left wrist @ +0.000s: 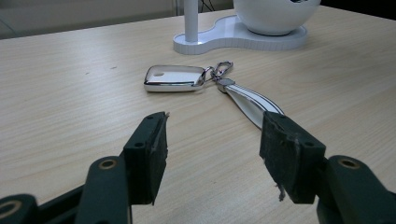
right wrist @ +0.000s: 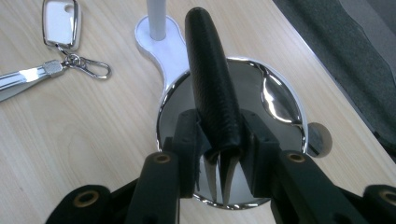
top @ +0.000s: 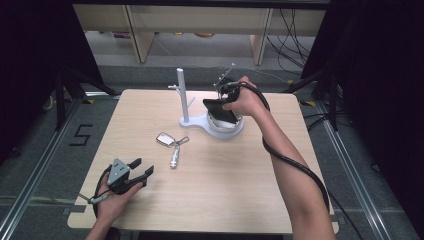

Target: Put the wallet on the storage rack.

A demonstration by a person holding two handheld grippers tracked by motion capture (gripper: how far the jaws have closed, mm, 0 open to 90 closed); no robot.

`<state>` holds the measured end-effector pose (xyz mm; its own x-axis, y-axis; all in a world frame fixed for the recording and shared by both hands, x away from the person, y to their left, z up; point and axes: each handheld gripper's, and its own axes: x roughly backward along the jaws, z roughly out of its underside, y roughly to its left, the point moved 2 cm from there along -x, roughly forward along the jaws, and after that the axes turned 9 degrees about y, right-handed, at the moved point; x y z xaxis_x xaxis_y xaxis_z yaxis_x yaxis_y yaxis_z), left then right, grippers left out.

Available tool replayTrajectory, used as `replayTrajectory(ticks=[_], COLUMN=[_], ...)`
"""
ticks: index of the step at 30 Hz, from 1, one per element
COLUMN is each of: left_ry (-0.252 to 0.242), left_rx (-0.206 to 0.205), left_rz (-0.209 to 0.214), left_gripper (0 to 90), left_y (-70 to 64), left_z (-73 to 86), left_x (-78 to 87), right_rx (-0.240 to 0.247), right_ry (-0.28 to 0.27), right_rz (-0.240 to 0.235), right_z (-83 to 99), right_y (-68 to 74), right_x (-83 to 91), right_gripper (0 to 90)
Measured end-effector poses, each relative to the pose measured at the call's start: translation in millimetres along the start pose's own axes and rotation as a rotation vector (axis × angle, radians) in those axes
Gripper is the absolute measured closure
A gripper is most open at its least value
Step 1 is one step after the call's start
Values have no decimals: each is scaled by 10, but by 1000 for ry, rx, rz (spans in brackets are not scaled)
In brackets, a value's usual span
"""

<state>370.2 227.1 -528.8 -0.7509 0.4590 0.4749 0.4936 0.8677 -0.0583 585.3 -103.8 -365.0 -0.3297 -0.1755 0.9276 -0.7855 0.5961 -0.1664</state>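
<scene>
Nearest, at the surface's [top: 210, 195] front left corner: left gripper [top: 141, 167], jaws spread, holding nothing, low over the wood, aimed at the key fob [left wrist: 173, 77]. Just beyond, mid-surface: fob lying flat, clipped by a ring to a strap [left wrist: 250, 99] trailing toward the left gripper. Farther back: white stand [top: 200, 122] with upright post [top: 182, 95] and chrome bowl [right wrist: 275, 100]. Over the bowl: right gripper [right wrist: 219, 142], jaws pinching a black wallet [right wrist: 211, 79] by one end, wallet lifted above the bowl, its far end reaching toward the post
</scene>
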Motion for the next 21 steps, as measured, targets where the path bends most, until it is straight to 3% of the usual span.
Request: replayTrajectory(ticks=[3,4,8,13,17,21], left_ry=[1,1,1,2,2,3], left_rx=[0,0,0,1,-1,-3], left_rz=[0,0,2,1,2,1], left_gripper=[410,410,410,410,410,410], left_y=[2,1,-2,1,-6,-10], left_z=[2,2,4,6,8,6], left_x=[0,-1,-2,-1,-9,-10], right_rx=[19,8,35,9,-16,-27], right_ry=[-21,-22,-31,-74,-128,-148], right_rz=[10,13,24,-12,-11,-11], right_z=[-32,-38,-51,-1,81,157], right_y=[6,17,13,6,-37,-75], right_x=[1,10,12,25,17,-33], right_gripper=[681,703,773,793,794,795])
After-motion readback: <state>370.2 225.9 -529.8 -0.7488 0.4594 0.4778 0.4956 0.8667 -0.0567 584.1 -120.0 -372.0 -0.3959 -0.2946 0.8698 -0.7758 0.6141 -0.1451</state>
